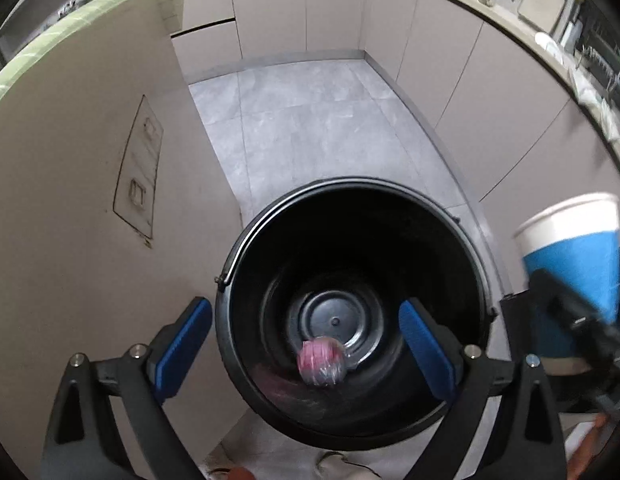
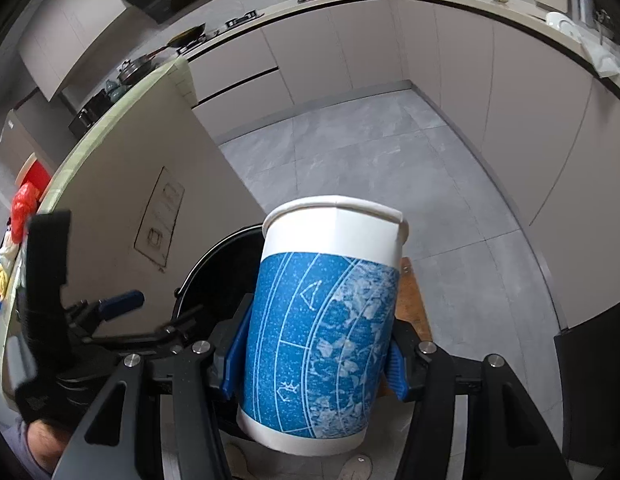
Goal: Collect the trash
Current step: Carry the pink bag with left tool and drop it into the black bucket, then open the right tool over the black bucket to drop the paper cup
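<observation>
Right claw (image 2: 316, 354): closed on a blue-and-white paper cup (image 2: 326, 332), blue pads pressed to both flanks of the cup near its base. The cup is lifted clear of any surface, mouth end pointing away from the camera and tilted slightly. It sits above the right-hand rim of a black bin (image 2: 205, 264), which stands on the floor below it.

Left claw (image 1: 305, 354): jaws spread wide, nothing between the pads. It hangs directly over the open mouth of the bin (image 1: 350, 192), pointing steeply down into it. At the bottom of the bin lies one item of trash, a pink ball wrapped in clear film (image 1: 321, 364); whether it has come to rest cannot be told. The cup (image 1: 574, 256) shows at the right of this view, beside the bin.

Left of the bin, a beige cabinet panel (image 1: 81, 160) carries the worktop edge (image 2: 105, 120). Beyond lies grey tiled floor (image 1: 310, 120), then the far cabinets (image 2: 350, 48) under a cluttered worktop.
</observation>
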`<state>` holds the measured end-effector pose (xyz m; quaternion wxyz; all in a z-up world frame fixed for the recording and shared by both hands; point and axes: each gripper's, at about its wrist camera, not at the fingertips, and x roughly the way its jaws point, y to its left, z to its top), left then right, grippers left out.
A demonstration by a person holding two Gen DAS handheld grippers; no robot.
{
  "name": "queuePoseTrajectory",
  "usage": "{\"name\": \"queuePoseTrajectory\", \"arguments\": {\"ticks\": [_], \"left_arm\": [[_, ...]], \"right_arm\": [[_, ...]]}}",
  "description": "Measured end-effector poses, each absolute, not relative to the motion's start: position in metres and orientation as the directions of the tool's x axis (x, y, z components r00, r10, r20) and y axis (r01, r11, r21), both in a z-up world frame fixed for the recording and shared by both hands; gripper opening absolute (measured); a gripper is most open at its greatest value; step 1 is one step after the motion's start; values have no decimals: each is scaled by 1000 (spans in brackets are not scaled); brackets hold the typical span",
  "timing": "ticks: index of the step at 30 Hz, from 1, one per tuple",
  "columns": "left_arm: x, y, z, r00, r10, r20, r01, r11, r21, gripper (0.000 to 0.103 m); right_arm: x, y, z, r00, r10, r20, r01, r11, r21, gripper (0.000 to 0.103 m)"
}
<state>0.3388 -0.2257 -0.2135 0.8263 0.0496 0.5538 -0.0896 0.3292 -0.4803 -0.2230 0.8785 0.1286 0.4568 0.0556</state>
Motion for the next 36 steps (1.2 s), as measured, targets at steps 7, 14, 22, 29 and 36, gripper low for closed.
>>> {"name": "queuePoseTrajectory", "arguments": {"ticks": [7, 14, 22, 29, 36], "left_arm": [[338, -210, -174, 475, -90, -875, 144, 989, -23, 95], [332, -191, -160, 502, -73, -862, 81, 996, -37, 95], [315, -185, -120, 537, -117, -835, 126, 990, -58, 95], [289, -183, -67, 515, -378, -769, 301, 920, -251, 96], [280, -129, -15, 543, -447, -711, 308, 894, -326, 103]], "right_arm": [[344, -456, -237, 541, 273, -796, -45, 954, 297, 64], [356, -442, -243, 504, 308, -807, -71, 946, 316, 83], [340, -448, -203, 580, 253, -775, -17, 954, 299, 83], [308, -457, -150, 654, 148, -741, 71, 964, 255, 83], [276, -442, -90, 721, 76, -689, 136, 959, 248, 83]]}}
